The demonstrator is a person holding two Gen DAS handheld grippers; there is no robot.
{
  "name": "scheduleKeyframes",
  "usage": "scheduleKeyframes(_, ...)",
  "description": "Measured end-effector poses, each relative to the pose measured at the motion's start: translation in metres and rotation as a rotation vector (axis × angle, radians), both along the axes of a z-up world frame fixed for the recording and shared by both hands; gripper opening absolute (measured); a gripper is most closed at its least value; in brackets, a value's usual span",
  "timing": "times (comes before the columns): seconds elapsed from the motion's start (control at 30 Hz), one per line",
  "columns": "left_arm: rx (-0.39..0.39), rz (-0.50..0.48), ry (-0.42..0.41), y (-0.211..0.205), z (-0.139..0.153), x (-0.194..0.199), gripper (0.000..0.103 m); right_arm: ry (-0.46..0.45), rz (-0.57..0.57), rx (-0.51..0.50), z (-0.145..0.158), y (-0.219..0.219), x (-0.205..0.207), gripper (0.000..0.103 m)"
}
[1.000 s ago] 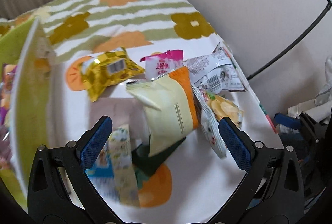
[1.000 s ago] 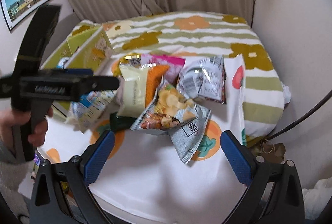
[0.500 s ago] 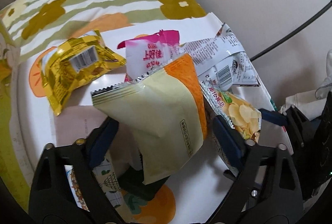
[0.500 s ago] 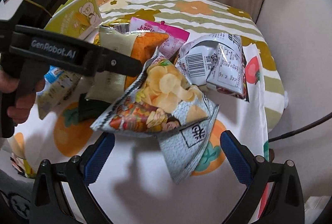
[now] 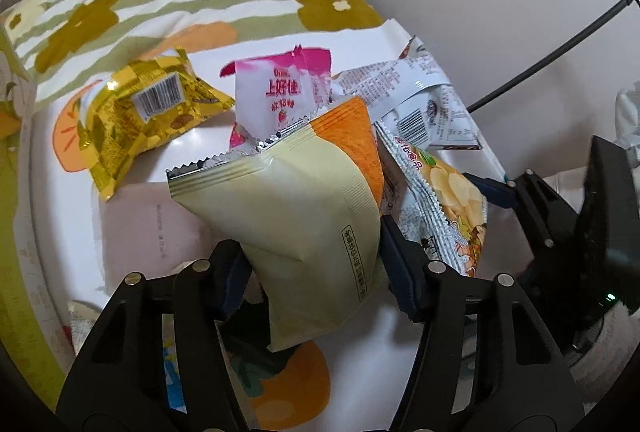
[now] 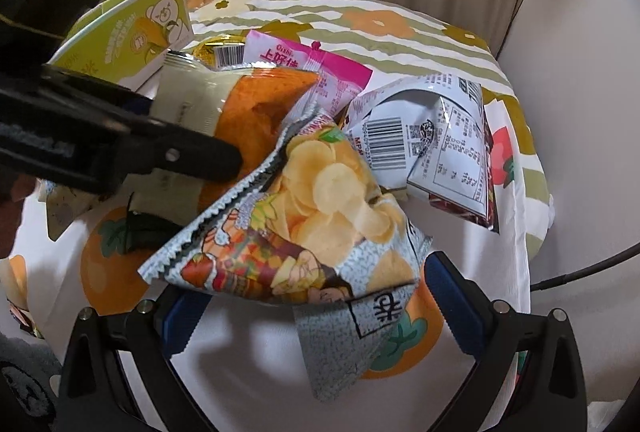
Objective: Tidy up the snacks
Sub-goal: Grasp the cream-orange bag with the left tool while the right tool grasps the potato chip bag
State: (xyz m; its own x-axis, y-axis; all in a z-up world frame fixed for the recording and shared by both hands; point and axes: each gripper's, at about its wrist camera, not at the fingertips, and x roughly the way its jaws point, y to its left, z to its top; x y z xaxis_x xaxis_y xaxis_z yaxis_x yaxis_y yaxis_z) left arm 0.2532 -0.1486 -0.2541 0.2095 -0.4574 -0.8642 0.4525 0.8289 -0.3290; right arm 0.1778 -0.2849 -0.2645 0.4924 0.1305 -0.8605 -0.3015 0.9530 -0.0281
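Observation:
A pile of snack bags lies on a white cloth with orange fruit prints (image 5: 208, 160). My left gripper (image 5: 314, 272) has its jaws closing on the cream and orange bag (image 5: 304, 208), with both blue pads touching the bag's sides. In the right wrist view the left gripper's black finger (image 6: 168, 152) crosses that same bag (image 6: 256, 108). My right gripper (image 6: 316, 308) stands open, its pads wide on either side of the lower end of the potato chip bag (image 6: 320, 200) without touching it. That chip bag (image 5: 448, 200) leans against the cream bag.
A yellow bag (image 5: 148, 120), a pink bag (image 5: 280, 100) and a white bag with barcodes (image 5: 420, 100) lie behind. A green carton (image 6: 132, 32) stands at the left. A striped floral cover (image 6: 380, 20), curtains and a black cable (image 6: 580, 268) lie beyond.
Both grippers have come down closer to the pile. The left jaws have narrowed from wide open until they meet the cream and orange bag. The right jaws have stayed wide.

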Motion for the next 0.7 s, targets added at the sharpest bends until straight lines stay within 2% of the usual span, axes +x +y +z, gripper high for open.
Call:
scheduleKeyframes(0.23,0.042,-0.011,-0.040,0.005,0.009,-0.003,0.056,-0.019,0.021,0.000,-0.003,0.003,0.002,0.099)
scheduleKeyframes(0.33,0.041,0.003,-0.037,0.010,0.008,-0.004,0.056,-0.015,0.034,0.000,-0.006,0.006,0.003,0.090)
scheduleKeyframes(0.47,0.044,0.013,-0.038,0.012,0.009,-0.007,0.056,0.005,0.038,0.009,-0.011,0.007,0.002,0.066)
scheduleKeyframes(0.7,0.050,0.031,-0.061,0.013,0.018,-0.017,0.056,-0.016,0.033,0.051,-0.003,0.003,-0.005,0.064)
